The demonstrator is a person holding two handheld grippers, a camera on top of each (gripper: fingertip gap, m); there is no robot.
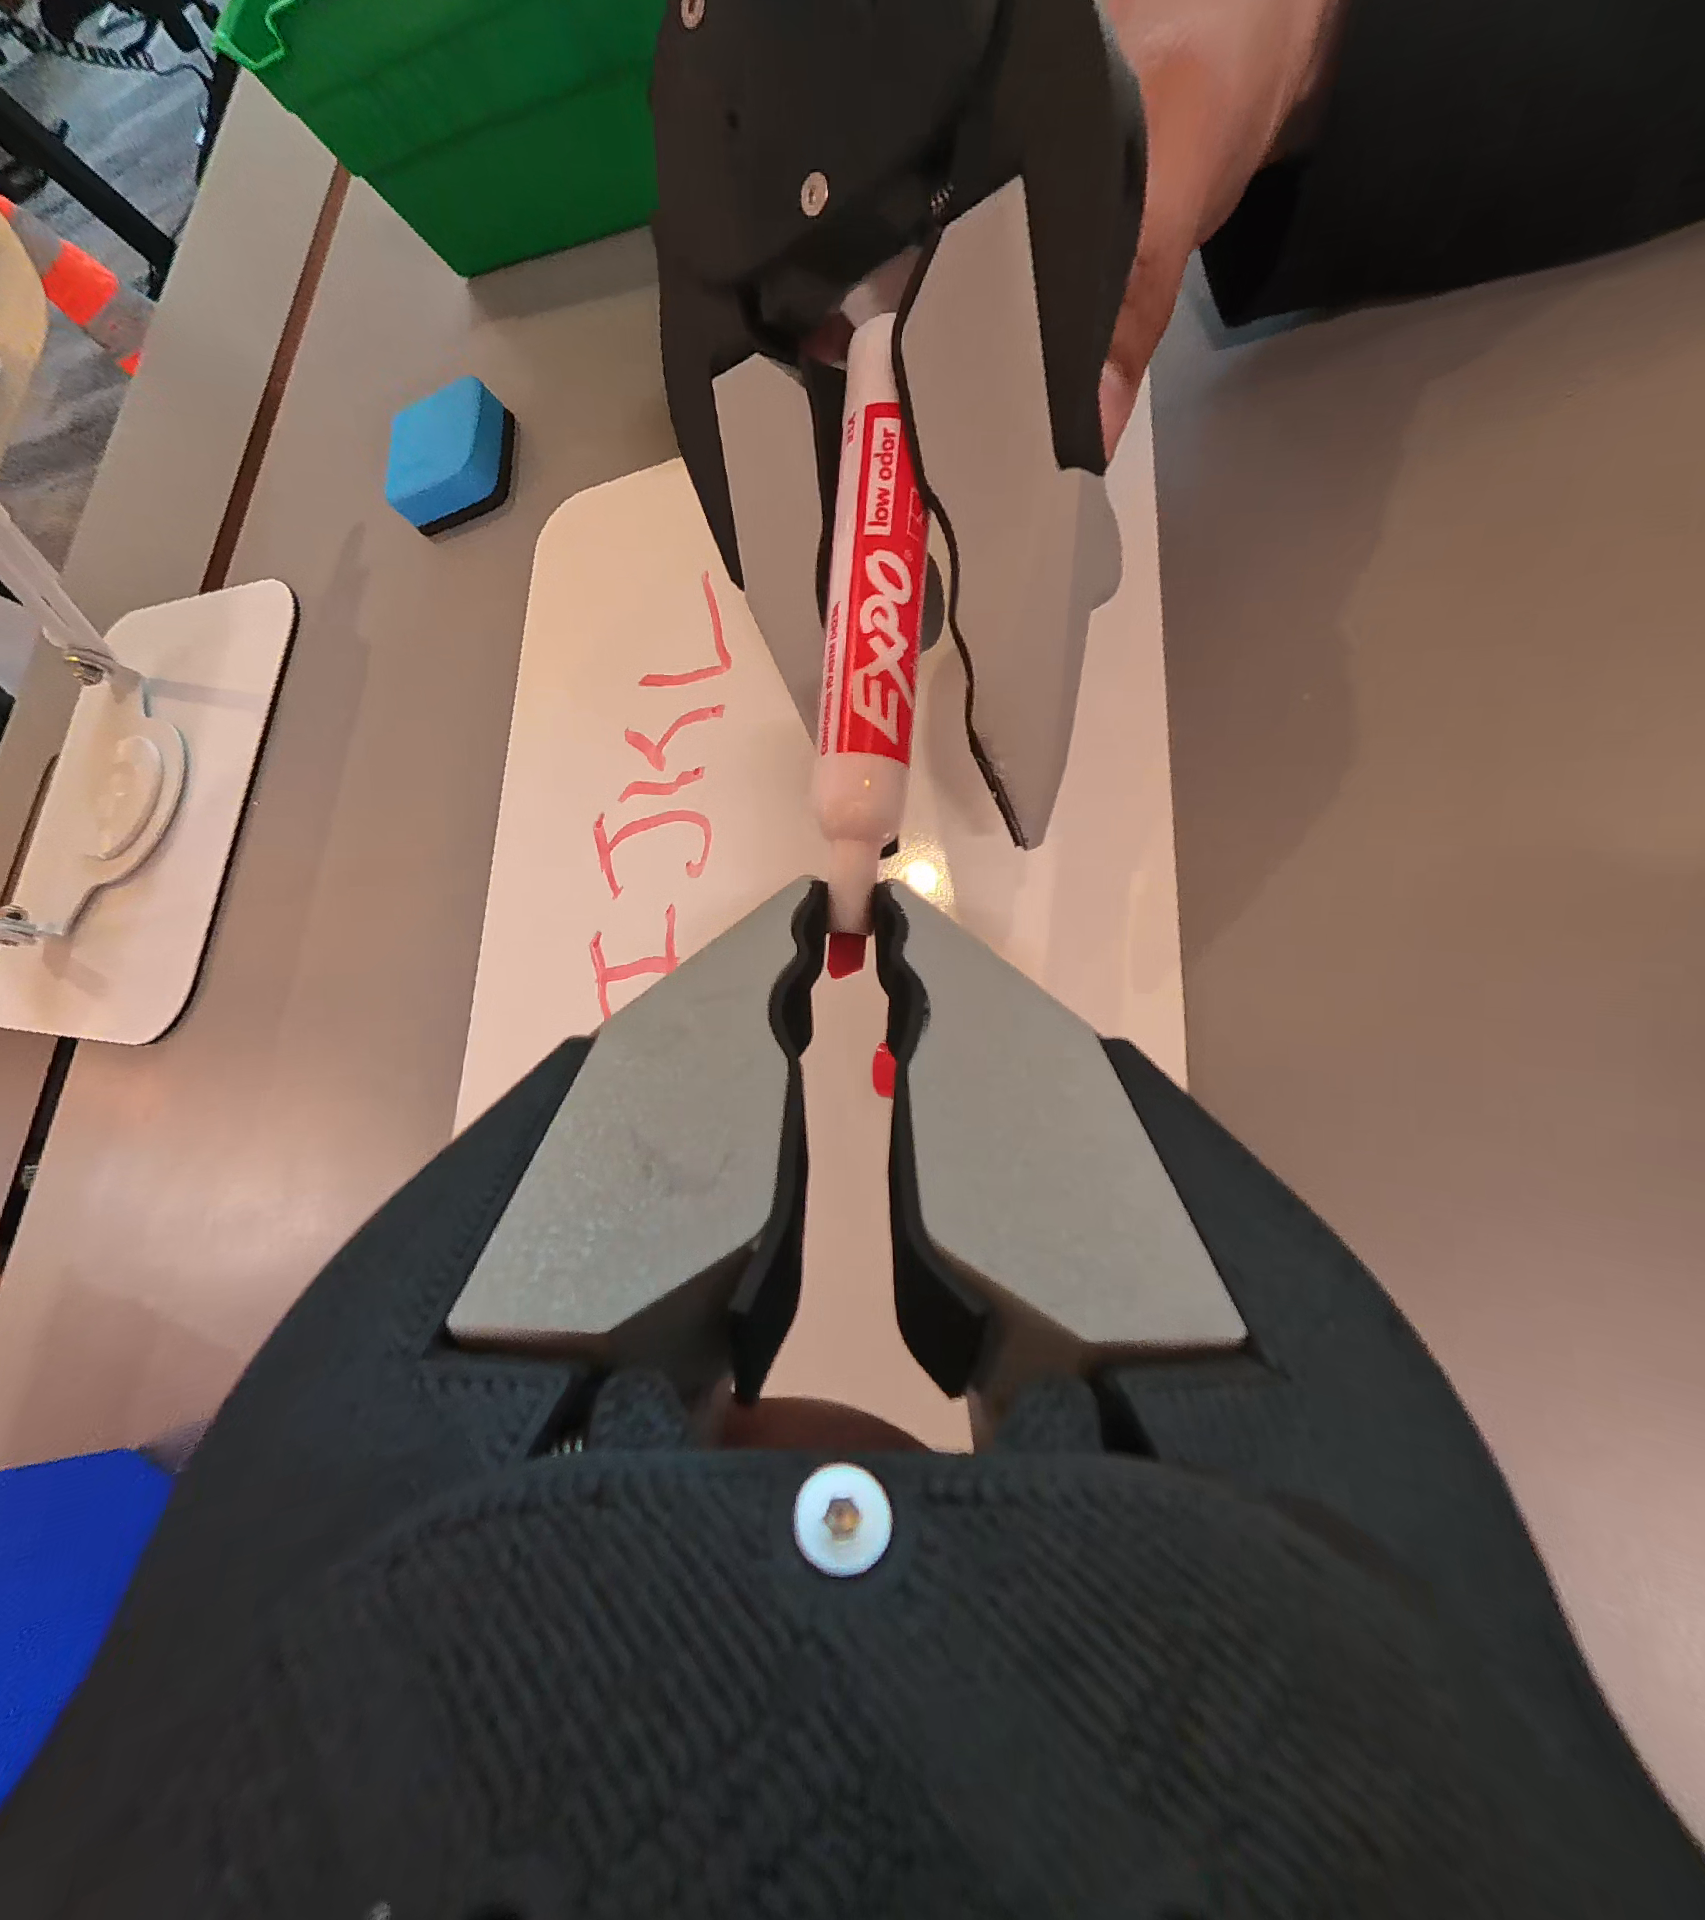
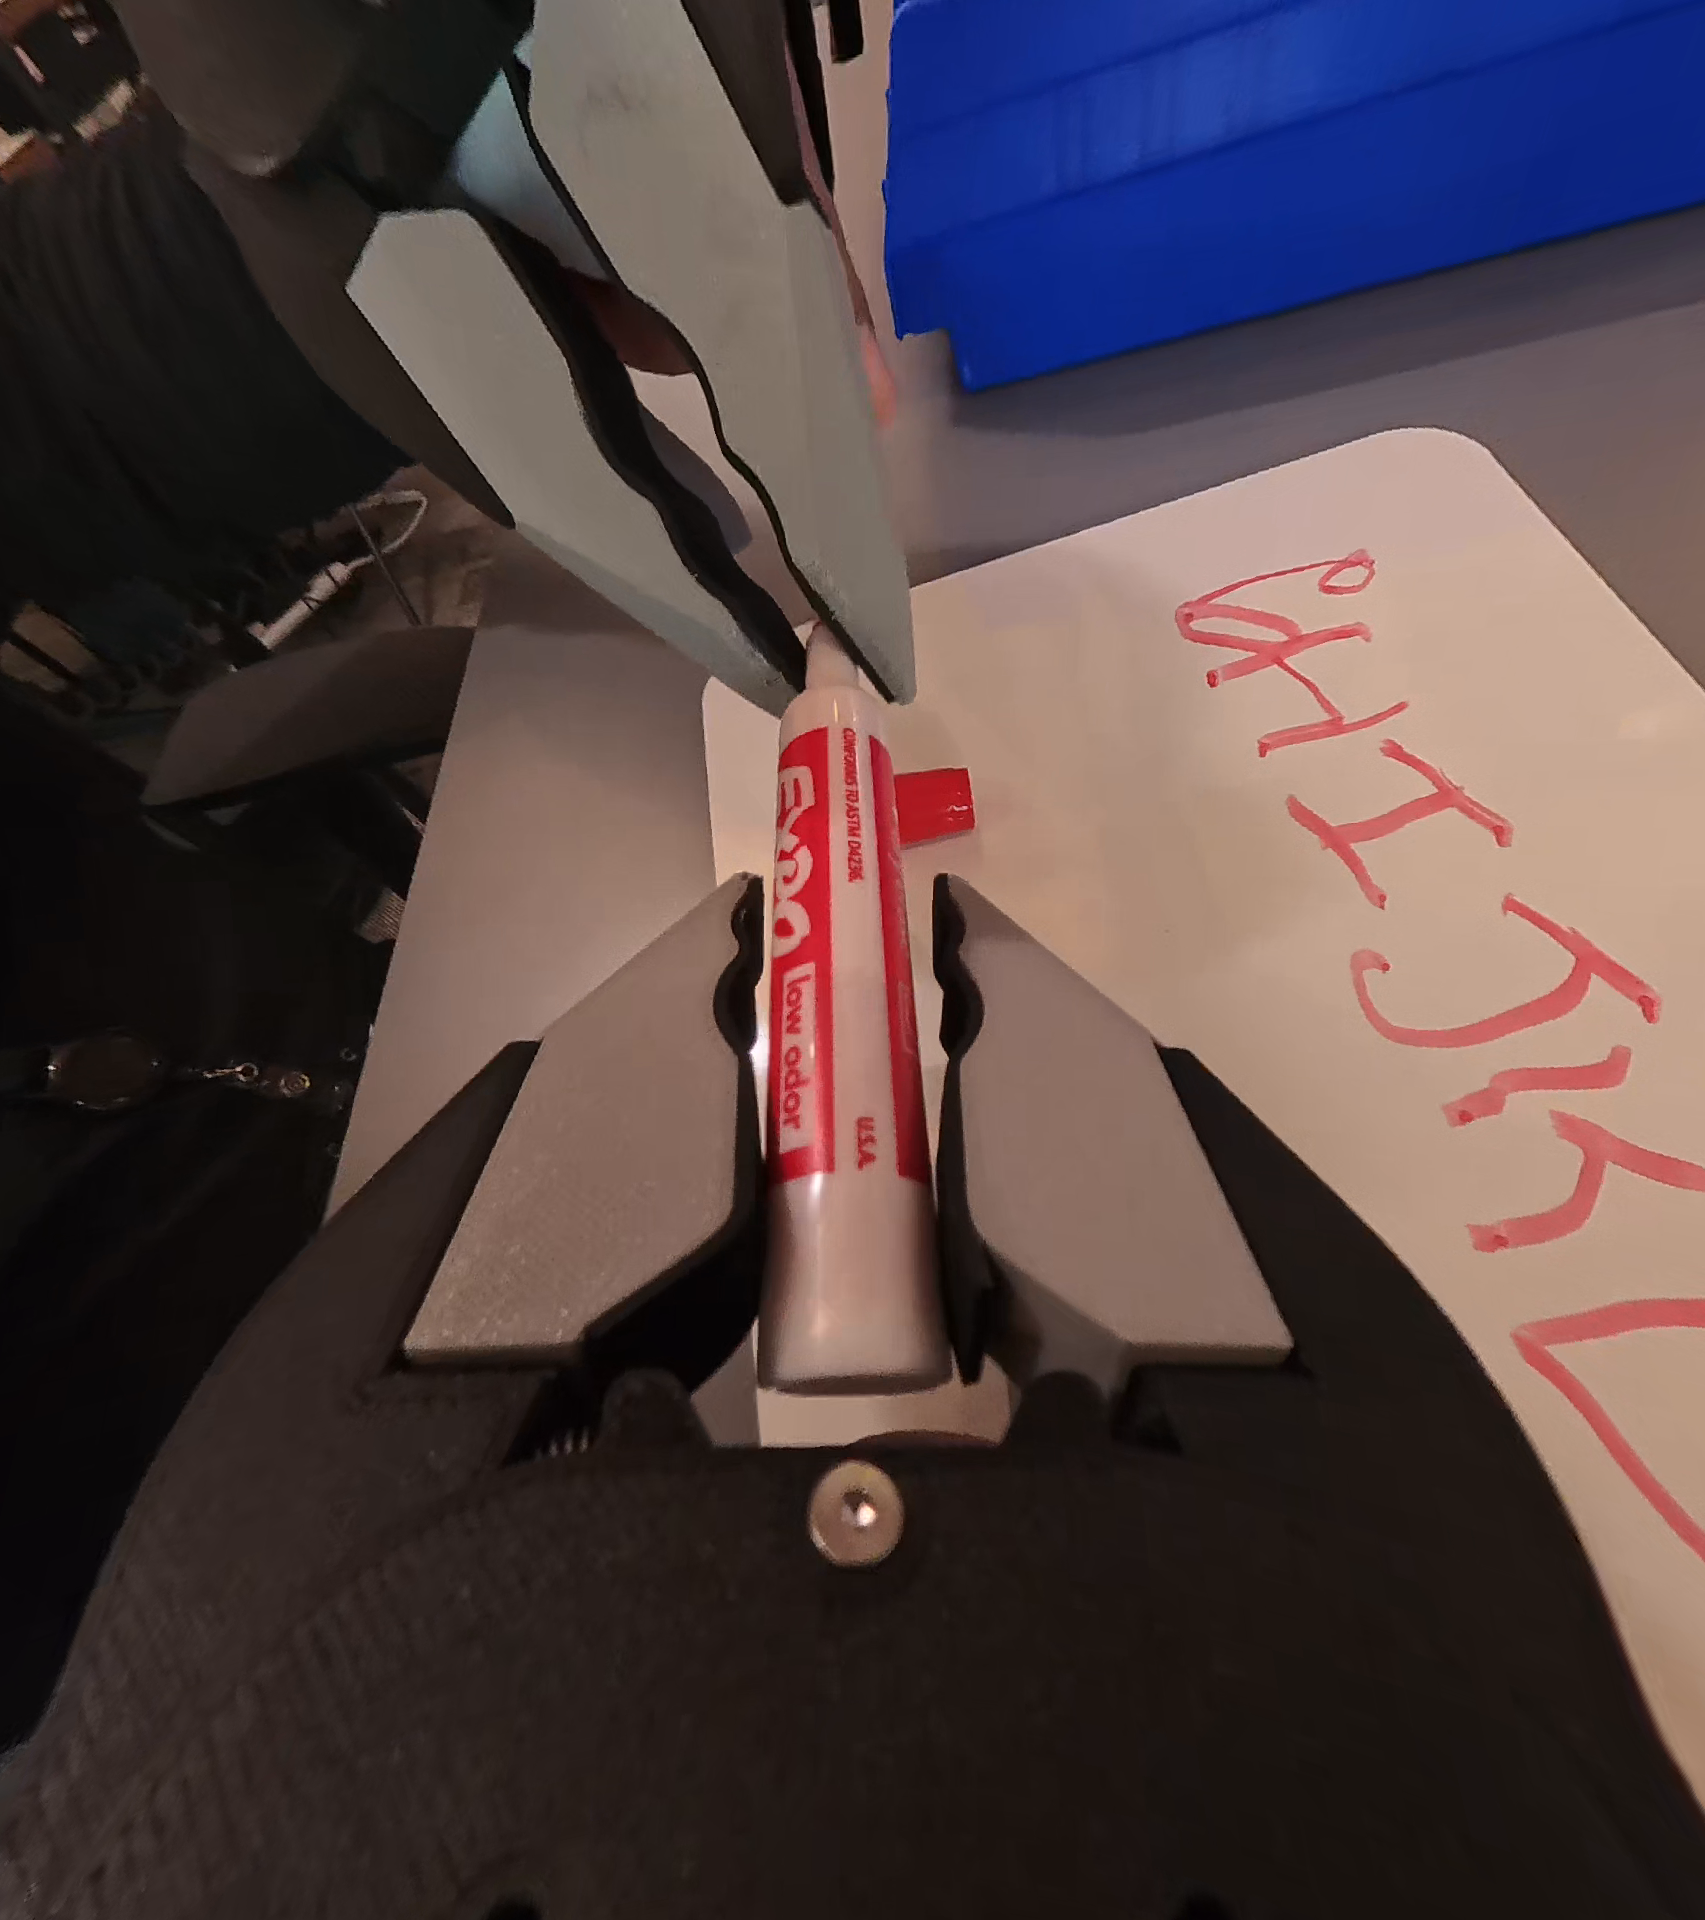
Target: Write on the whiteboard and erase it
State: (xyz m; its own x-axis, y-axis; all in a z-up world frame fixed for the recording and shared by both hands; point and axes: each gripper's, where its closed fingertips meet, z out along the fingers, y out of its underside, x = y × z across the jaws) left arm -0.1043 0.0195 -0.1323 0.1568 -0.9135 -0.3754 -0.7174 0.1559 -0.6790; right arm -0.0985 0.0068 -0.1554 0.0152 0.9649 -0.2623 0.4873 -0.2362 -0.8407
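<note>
The red-and-white marker (image 1: pixel 863 613) runs down the upper middle of the left wrist view, held at both ends. Its white nose sits pinched between the tips of the left gripper (image 1: pixel 848 914), whose jaws are pressed together on it, with the red felt tip showing just behind them. Its rear end is lodged in the right gripper (image 1: pixel 915 540), which comes down from the top of that frame with a hand (image 1: pixel 1191 187) on it.

In the right wrist view the marker (image 2: pixel 843 1039) lies along the centre of the frame between the fingers of the right gripper (image 2: pixel 843 894). The butt is seated deep in the throat, and the jaws are clamped on the barrel there while the tips stand slightly apart from it. The left gripper (image 2: pixel 832 665) reaches in from the upper left and nips the nose.

A red cap (image 2: pixel 936 800) lies on the whiteboard (image 2: pixel 1191 831) just right of the marker. The whiteboard (image 1: pixel 557 790) lies flat under both grippers on the grey table (image 1: pixel 1450 831), with red handwriting (image 2: pixel 1513 1039) along it.

A blue eraser (image 1: pixel 448 452) rests on the table just off the board's corner, in the upper left of the left wrist view, with a green bin (image 1: pixel 474 114) above it. A blue bin (image 2: pixel 1347 177) fills the upper right of the right wrist view.
</note>
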